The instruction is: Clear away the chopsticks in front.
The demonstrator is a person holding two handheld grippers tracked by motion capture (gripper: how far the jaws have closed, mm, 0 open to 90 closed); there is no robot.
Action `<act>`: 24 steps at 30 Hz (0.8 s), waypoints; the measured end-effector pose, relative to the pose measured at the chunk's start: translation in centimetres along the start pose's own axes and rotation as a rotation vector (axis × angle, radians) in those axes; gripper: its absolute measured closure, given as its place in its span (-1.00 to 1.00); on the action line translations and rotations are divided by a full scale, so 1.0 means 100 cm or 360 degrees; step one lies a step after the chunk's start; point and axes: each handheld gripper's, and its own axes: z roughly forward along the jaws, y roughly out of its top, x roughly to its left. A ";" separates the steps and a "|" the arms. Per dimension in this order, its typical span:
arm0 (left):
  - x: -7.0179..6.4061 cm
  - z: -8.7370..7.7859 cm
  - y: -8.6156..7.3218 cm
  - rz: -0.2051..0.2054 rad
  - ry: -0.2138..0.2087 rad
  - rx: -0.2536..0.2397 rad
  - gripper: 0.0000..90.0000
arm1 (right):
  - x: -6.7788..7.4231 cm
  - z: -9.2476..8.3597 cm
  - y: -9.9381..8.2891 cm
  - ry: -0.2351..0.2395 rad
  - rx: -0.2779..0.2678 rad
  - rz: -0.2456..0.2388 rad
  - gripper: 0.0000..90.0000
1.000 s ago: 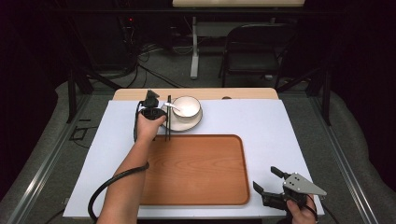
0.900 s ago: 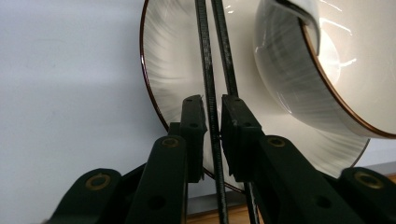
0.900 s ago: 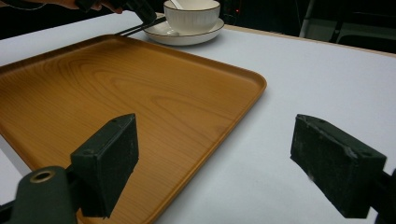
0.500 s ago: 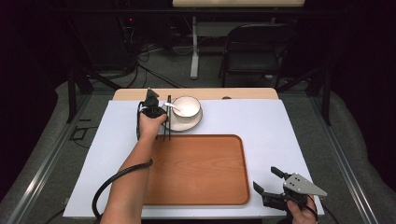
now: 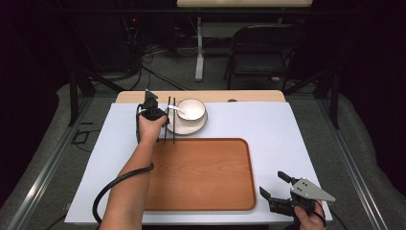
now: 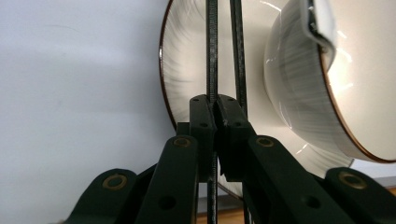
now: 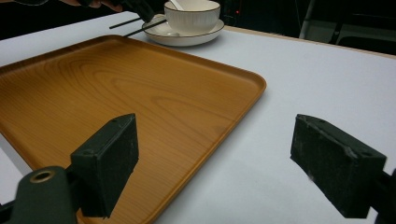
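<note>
Left claw (image 6: 215, 135) has just closed on chopsticks (image 5: 169, 125): thin, stiff, slippery; grip mid-shaft. Right claw (image 5: 276, 191) wide, empty.

- Two black chopsticks (image 5: 169, 122) (side by side)
- One white bowl (image 5: 191, 109)
- One plate (image 5: 197, 128) under it
- One spoon (image 5: 175, 109)
- One wooden tray (image 5: 201, 175)

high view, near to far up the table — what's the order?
Right tool at the near edge → wooden tray → left tool, shut on the black chopsticks → white bowl on its saucer.
</note>
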 end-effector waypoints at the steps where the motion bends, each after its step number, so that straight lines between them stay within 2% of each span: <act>1: 0.000 0.000 0.000 0.0000 0.0000 0.0000 0.91 | 0.000 0.000 0.000 0.0000 0.0000 0.0000 -0.67; 8: 0.012 -0.023 -0.017 -0.0001 -0.0066 -0.0048 0.91 | 0.000 0.001 0.000 0.0003 0.0009 -0.0002 -0.67; 13: 0.019 -0.040 -0.035 0.0058 -0.0085 -0.0042 0.91 | 0.001 0.001 0.001 0.0004 0.0009 -0.0004 -0.67; 19: 0.029 -0.061 -0.060 0.0117 -0.0058 -0.0036 0.91 | 0.001 0.002 0.001 0.0002 0.0013 -0.0004 -0.67; 24: 0.038 -0.078 -0.083 0.0135 -0.0129 -0.0035 0.91 | 0.001 0.002 0.001 -0.0001 0.0012 -0.0006 -0.67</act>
